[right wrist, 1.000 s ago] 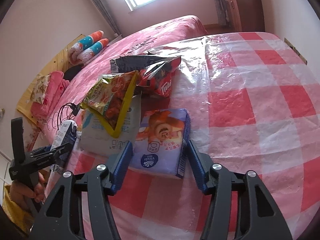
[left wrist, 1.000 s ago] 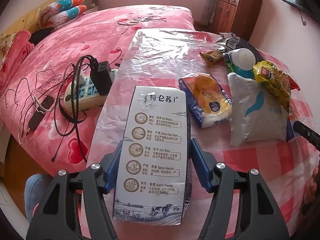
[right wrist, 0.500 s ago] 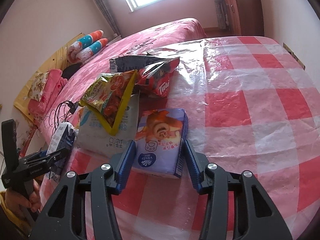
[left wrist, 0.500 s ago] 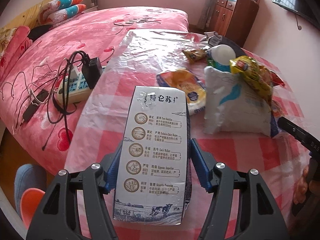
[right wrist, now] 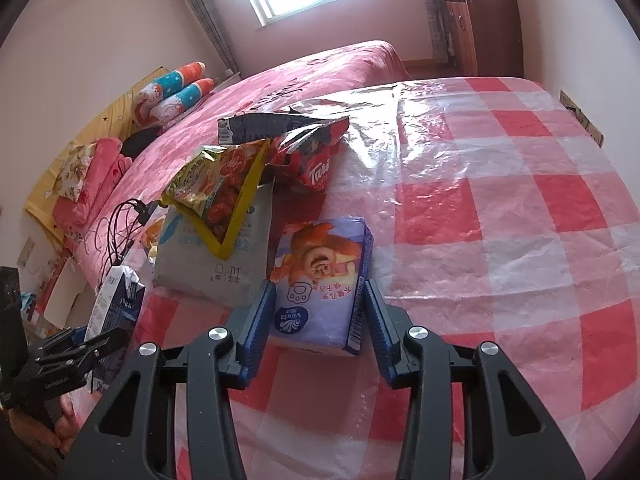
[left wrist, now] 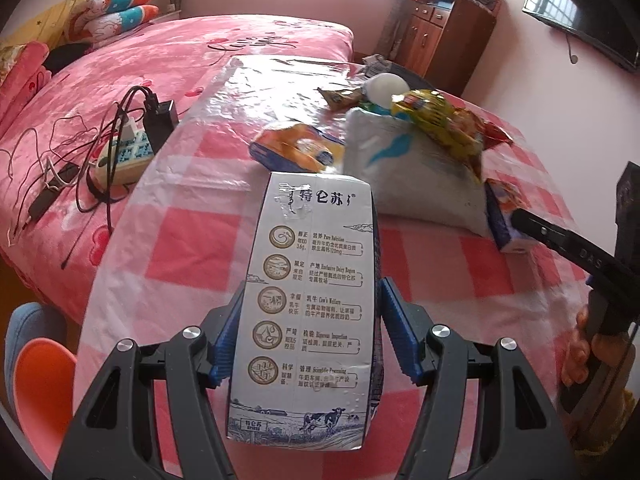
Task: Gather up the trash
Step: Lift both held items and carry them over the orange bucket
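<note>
Two hand-held grippers work over a table (right wrist: 520, 208) draped in red-and-white checked plastic, set against a pink-covered bed (left wrist: 168, 56). The left gripper (left wrist: 310, 332) pinches a blue-and-white milk carton (left wrist: 312, 300) between its blue pads, the carton raised above the table's near edge. The right gripper (right wrist: 320, 314) has just been closing its jaws around a lilac tissue pack (right wrist: 320, 280) lying flat on the table; the pads sit at the pack's two sides, the left pad touching it, and whether the right one touches cannot be made out. Just behind the tissue pack, farther up the table, rests a white pouch (right wrist: 224, 264) with a yellow-green snack bag (right wrist: 216, 184) on top, a red snack wrapper (right wrist: 312, 160) beyond it. An orange-and-blue packet (left wrist: 296, 148) lies left of the pouch. Off the table's left edge, on the bed, sits a power strip (left wrist: 120, 152) tangled in black cables.
</note>
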Demonstrator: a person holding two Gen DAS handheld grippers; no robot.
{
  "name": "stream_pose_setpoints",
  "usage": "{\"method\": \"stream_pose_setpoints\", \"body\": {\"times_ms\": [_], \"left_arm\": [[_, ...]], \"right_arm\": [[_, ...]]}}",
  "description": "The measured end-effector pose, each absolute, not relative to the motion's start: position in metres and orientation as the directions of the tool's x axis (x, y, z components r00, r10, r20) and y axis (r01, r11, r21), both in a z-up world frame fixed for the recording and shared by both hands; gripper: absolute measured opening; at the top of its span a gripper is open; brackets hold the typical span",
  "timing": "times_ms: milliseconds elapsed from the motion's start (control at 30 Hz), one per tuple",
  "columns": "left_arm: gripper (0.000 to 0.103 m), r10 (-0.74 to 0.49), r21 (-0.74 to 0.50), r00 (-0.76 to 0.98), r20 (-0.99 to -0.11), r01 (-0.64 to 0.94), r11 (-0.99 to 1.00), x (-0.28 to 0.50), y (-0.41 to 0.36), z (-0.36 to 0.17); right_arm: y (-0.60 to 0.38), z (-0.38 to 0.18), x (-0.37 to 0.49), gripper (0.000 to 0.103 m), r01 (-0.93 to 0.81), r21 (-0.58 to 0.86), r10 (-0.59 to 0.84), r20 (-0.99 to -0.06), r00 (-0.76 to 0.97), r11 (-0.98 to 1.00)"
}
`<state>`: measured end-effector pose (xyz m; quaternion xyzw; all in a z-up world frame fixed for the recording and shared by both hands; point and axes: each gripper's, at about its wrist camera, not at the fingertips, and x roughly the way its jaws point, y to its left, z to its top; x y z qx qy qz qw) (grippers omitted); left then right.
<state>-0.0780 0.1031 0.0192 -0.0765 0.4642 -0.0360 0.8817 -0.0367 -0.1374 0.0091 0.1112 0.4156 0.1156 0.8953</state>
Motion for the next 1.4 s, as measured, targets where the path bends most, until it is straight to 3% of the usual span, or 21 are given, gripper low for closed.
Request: {"method": "stream_pose_setpoints", "body": {"times_ms": [67, 133, 300, 433, 467, 500, 533, 1233, 1400], "left_arm": [[0.064, -0.146, -0.181, 0.565, -0.812, -0.006, 0.984, -0.083, 0.101, 0.019], [0.064, -0.151, -0.185, 0.564, -0.812, -0.004, 0.983, -0.087, 0.100, 0.019], [0.064, -0.177, -0.215, 0.565, -0.806, 0.001, 0.977, -0.100, 0.098, 0.019], [0.064, -0.192, -0.233, 0.571, -0.798, 0.002, 0.972, -0.107, 0.099, 0.019], [0.064, -0.197, -0.239, 0.573, -0.796, 0.002, 0.971, -0.109, 0.100, 0.019], [0.064, -0.202, -0.245, 0.575, -0.793, 0.002, 0.969, -0.110, 0.101, 0.019], [0.064, -0.205, -0.250, 0.576, -0.791, 0.002, 0.968, -0.112, 0.102, 0.020], [0.064, -0.302, -0.352, 0.616, -0.728, 0.042, 0.935, -0.148, 0.125, 0.022], [0.064, -0.311, -0.371, 0.638, -0.704, 0.044, 0.928, -0.159, 0.137, 0.028]], "right_arm": [[-0.135, 0.011, -0.039, 0.053, -0.108, 0.267, 0.272, -0.721, 0.637, 0.958], [-0.131, 0.011, -0.040, 0.067, -0.113, 0.242, 0.257, -0.723, 0.641, 0.964], [-0.118, 0.008, -0.040, 0.073, -0.121, 0.170, 0.208, -0.748, 0.630, 0.978], [-0.112, 0.004, -0.038, 0.071, -0.108, 0.118, 0.160, -0.771, 0.616, 0.987], [-0.112, 0.004, -0.038, 0.068, -0.103, 0.104, 0.145, -0.773, 0.618, 0.989], [-0.111, 0.004, -0.038, 0.056, -0.096, 0.087, 0.128, -0.774, 0.620, 0.992], [-0.110, 0.004, -0.038, 0.055, -0.095, 0.085, 0.126, -0.774, 0.621, 0.992], [-0.122, 0.015, -0.085, 0.052, -0.071, 0.165, 0.171, -0.738, 0.653, 0.984], [-0.111, 0.027, -0.097, 0.052, -0.117, 0.229, 0.249, -0.715, 0.654, 0.966]]}}
